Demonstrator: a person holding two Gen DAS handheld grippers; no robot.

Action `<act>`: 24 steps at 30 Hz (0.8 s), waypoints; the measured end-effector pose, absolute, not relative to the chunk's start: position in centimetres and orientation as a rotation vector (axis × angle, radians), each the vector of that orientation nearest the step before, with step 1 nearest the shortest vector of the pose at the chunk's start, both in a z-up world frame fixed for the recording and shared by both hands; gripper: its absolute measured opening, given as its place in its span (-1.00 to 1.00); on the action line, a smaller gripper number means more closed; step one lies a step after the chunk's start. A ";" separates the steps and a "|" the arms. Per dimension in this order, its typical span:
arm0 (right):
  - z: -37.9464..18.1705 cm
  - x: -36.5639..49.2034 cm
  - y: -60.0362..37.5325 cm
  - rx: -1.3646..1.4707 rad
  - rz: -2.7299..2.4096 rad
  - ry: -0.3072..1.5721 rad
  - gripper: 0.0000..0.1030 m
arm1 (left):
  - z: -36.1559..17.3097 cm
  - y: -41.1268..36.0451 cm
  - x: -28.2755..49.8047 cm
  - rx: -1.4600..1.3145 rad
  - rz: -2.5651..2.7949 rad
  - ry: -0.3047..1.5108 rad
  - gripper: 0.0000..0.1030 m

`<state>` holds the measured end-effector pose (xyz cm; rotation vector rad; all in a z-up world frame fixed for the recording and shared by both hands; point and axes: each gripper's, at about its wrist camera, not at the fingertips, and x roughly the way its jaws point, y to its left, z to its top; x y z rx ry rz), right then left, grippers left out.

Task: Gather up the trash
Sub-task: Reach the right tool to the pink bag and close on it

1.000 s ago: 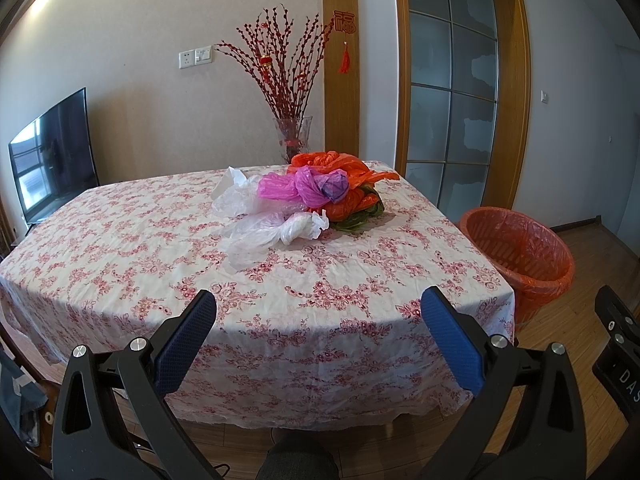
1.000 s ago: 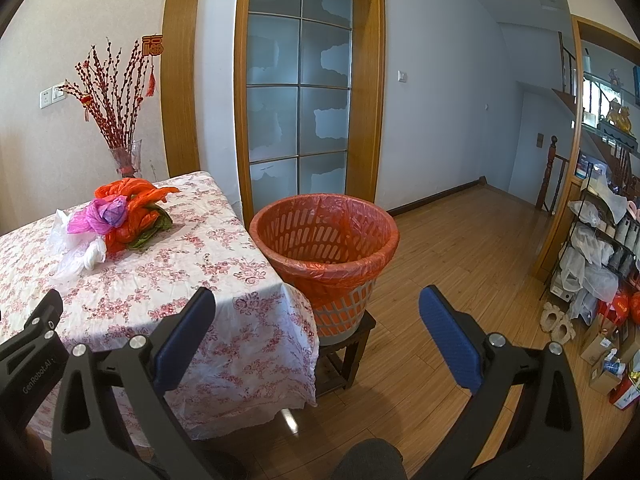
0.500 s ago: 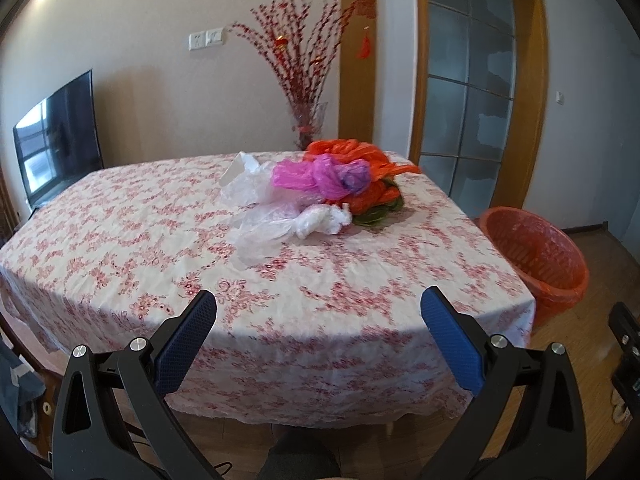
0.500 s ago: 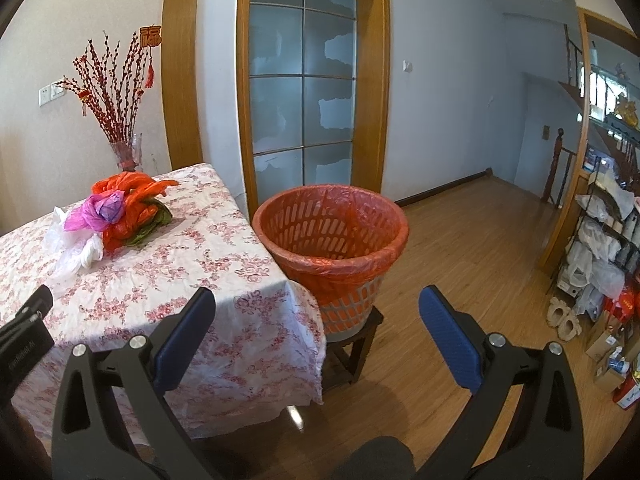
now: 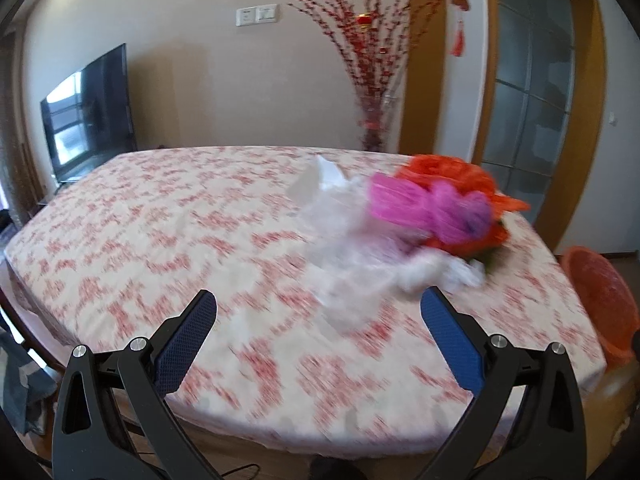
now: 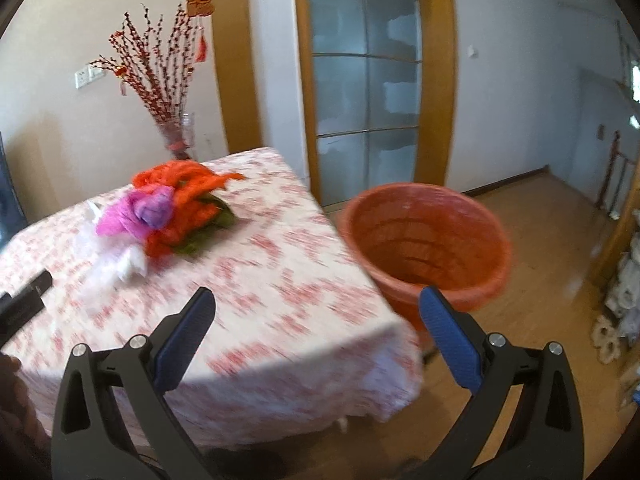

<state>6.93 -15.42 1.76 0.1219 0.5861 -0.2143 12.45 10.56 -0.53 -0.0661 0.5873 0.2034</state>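
Left tool [image 5: 318, 322]: spread wide, nothing between the blue pads [image 5: 186, 346], held above the near part of the worktop [image 5: 160, 248]. Right tool [image 6: 316, 320]: likewise spread wide and empty, held over the worktop's near right corner, right pad in line with the bin's rim.

Worktop: covered with a white cloth bearing a red floral print, draped over the edges. Both views smeared by motion blur; fine detail not legible.

Trash: one loose heap of crumpled plastic bags on the far right part of the worktop, well apart from both tools. Heap elongated, long axis running from the near-left to the far-right in the left wrist view. White and clear bags [image 5: 360, 264] at the near-left end, trailing toward the left tool. Pink bag [image 5: 424, 208] in the middle, lying on top, a purple patch at its right end. Orange bags [image 5: 460, 176] at the far-right end, one orange tail pointing right toward the worktop edge. Dark green scrap [image 6: 216, 216] under the orange, on the side facing the bin. Exact count of bags not determinable.

Bin: orange basket [image 6: 424, 240] with an orange liner, upright, mouth open, standing just beside the worktop's right edge and lower than its surface.

Background: vase of red branches [image 5: 372, 80] behind the far edge of the worktop; television [image 5: 88, 108] at left; glazed door [image 6: 364, 80] in a wooden frame behind the bin.
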 end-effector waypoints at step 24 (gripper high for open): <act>0.8 27.6 -0.5 0.068 0.148 0.720 0.22 | -3.0 17.8 20.6 -0.120 0.180 0.711 0.94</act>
